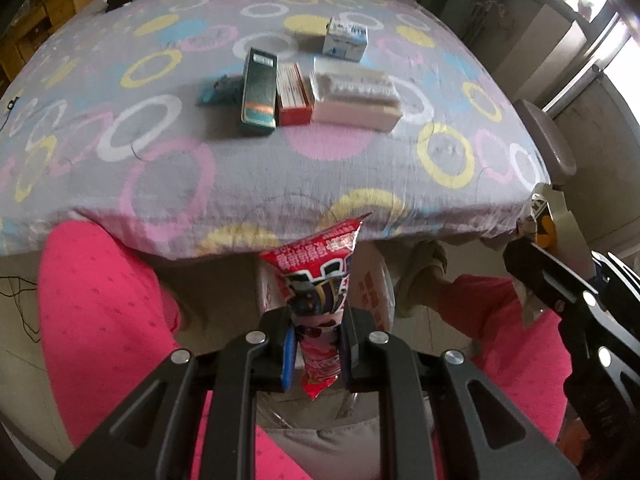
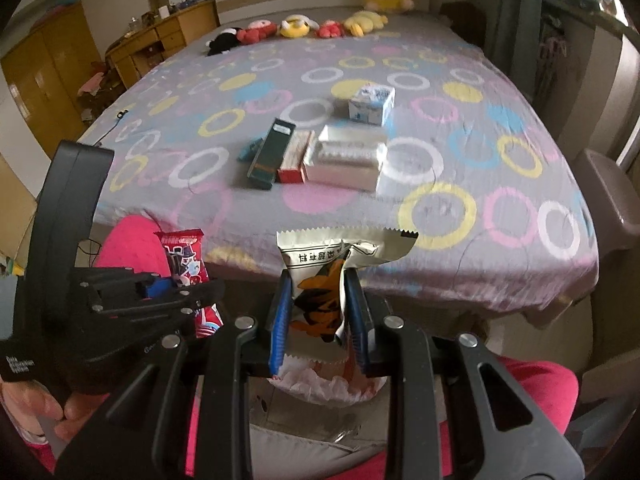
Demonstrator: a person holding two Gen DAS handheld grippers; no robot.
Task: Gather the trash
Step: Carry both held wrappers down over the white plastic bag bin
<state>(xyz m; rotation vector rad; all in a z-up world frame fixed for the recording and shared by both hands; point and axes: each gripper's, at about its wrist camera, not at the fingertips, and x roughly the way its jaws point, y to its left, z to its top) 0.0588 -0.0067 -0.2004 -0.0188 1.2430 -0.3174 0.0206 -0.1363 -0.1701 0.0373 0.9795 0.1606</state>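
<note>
My left gripper [image 1: 316,354] is shut on a red snack wrapper [image 1: 320,276], held upright below the bed's front edge; it also shows in the right wrist view [image 2: 188,264]. My right gripper [image 2: 318,320] is shut on a white and orange snack wrapper [image 2: 324,276], held over a bin lined with a white bag [image 2: 320,386]. On the bed lie a dark green box [image 1: 260,88], a red box [image 1: 294,96], a white plastic tray on a pink box [image 1: 354,96], a white and blue carton [image 1: 346,38] and a crumpled teal wrapper [image 1: 216,90].
The bed has a grey sheet with coloured rings [image 2: 440,208]. Several plush toys [image 2: 296,26] line its far end. Wooden cabinets [image 2: 48,76] stand at the left, a brown chair [image 2: 612,200] at the right. The person's pink trousers [image 1: 104,304] flank the bin.
</note>
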